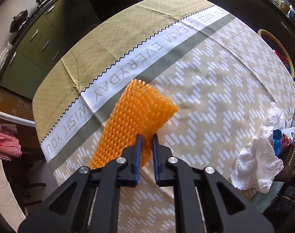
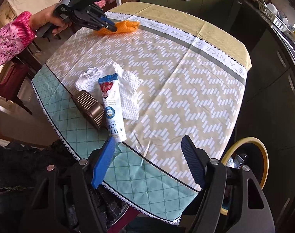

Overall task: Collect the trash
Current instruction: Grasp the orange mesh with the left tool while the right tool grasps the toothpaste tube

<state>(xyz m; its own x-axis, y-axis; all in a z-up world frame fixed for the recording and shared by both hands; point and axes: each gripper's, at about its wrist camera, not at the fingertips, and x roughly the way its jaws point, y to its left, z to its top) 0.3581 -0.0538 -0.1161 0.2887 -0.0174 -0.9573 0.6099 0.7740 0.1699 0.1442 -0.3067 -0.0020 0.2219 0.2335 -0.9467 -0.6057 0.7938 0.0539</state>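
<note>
An orange foam net sleeve (image 1: 135,120) lies on the patterned tablecloth (image 1: 215,89). My left gripper (image 1: 146,138) is shut on the sleeve's near edge, the blue pads pinching the mesh. From the right wrist view the same left gripper (image 2: 113,28) pins the orange sleeve (image 2: 126,26) at the table's far left. My right gripper (image 2: 148,141) hangs open over the table's near edge with nothing between its fingers. Just beyond it lie a white and blue tube (image 2: 112,104), a crumpled white paper towel (image 2: 128,89) and a brown ribbed cup (image 2: 91,106) on its side.
A yellow-rimmed bin (image 2: 250,155) with items inside stands beside the table at the right, also visible as a bin (image 1: 279,48) at the far right edge. Green cabinets (image 1: 36,44) run behind the table. A hand and pink sleeve (image 2: 13,35) hold the left gripper.
</note>
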